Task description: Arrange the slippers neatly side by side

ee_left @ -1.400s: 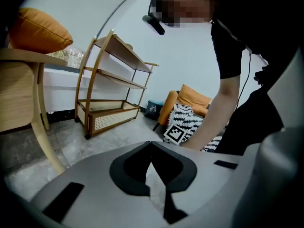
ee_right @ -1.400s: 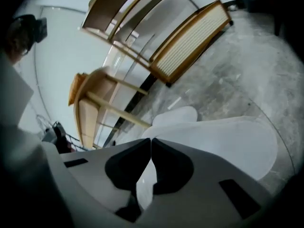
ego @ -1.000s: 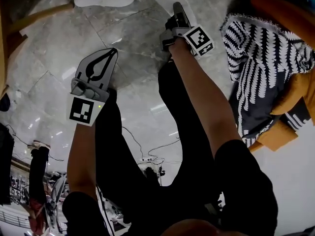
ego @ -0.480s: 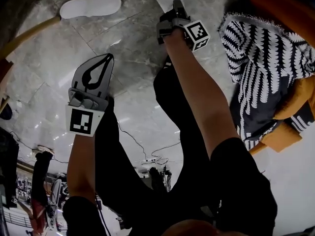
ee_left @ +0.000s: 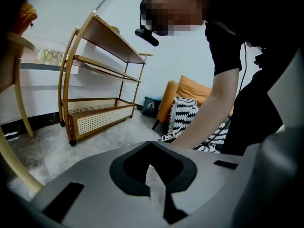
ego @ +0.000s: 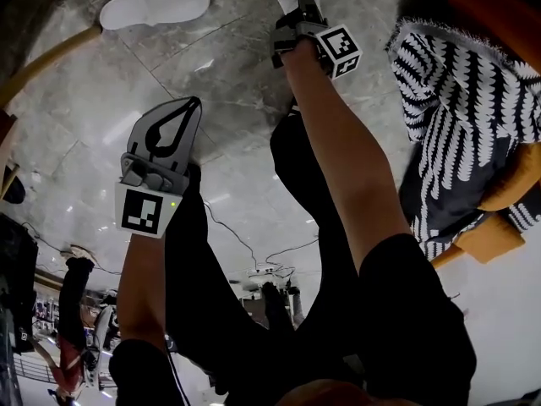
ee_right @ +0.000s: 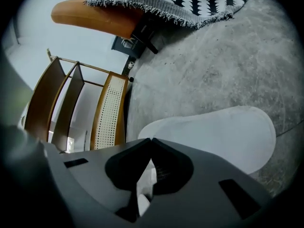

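Treat both pairs of jaws as closed on nothing. Find one white slipper [ee_right: 213, 137] on the floor [ego: 237, 74] just ahead of the right gripper [ee_right: 151, 140], long axis running off to its right. Find the other slipper [ego: 155, 4] well apart, beyond the left gripper [ego: 193, 104]. Judge the right hand nearer.

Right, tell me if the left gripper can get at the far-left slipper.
Probably yes. Only bare floor lies between the left gripper and that slipper, with nothing in the way. Its jaws are shut, so they would have to open first.
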{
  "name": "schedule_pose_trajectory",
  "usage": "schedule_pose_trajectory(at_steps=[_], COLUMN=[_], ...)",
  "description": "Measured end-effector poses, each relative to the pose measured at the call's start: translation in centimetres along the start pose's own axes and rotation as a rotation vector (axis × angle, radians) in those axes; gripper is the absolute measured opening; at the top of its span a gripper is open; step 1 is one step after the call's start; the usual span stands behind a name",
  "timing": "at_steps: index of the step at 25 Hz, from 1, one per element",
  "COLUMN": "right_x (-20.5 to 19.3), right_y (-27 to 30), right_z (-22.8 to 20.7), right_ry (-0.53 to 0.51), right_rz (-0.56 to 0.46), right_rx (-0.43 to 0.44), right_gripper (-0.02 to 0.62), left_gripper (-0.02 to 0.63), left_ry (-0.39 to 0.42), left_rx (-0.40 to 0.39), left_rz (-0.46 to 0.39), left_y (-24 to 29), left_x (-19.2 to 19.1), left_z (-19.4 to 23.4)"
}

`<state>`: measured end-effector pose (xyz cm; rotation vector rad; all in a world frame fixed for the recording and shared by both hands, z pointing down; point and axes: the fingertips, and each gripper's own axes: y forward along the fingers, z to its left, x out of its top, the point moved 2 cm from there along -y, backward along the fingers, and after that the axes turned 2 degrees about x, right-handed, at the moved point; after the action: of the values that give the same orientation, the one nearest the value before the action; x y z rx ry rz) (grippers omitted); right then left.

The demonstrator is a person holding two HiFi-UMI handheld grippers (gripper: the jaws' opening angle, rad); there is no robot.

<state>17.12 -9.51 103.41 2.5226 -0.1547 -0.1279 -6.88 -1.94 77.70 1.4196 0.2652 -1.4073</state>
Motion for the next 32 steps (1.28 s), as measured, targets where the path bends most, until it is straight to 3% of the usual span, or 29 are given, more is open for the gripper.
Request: schedule_pose_trajectory(at_steps=[5, 8, 15, 18, 22, 25, 28, 32], right_x=[-0.6, -1.1, -1.8, -2.6, -4.0, -5.5, -7.5, -12.4], right_y=[-0.2, -0.4, -6.0, -8.9, -12.5, -15.6, -19.4, -23.8], right_z=[-0.5, 0.1, 2.6, 7.2, 17.0, 24.7, 31.7, 38.8], right_ry=[-0.026, -0.063, -0.177, -0.279, -0.546, -0.748, -0.947, -1.377], right_rz=[0.048, 0.097, 0.158, 0.208, 0.276, 0.28, 0.266, 0.223], right_rx=[-0.002, -0.009, -0.102, -0.011, 0.174, 0.299, 0.407, 0.554], right_gripper=[0.035, 0.124, 0.13, 0.099, 0.066, 0.055, 0.051, 0.048], left_gripper=[0.015, 0.015, 0.015, 0.015, 0.015, 0.015, 0.015, 0.015], left_ry=[-0.002, 0.015, 0.002, 0.013, -0.03, -0.058, -0.088, -0.083], left_rx=[-0.001, 0.002, 0.033, 0.059, 0.122, 0.159, 0.171, 0.155], left_rz=[0.003, 0.005, 0.0, -0.016, -0.064, -0.133, -0.132, -0.096], left_y=[-0.4, -0.8, -2.5, -3.6, -4.8, -6.4, -8.0, -9.0], left_x=[0.2, 0.4, 2.4, 4.1, 7.1, 10.4, 12.2, 12.4], left_z=[0.2, 0.4, 1.2, 2.0, 2.6, 2.8, 2.6, 3.0])
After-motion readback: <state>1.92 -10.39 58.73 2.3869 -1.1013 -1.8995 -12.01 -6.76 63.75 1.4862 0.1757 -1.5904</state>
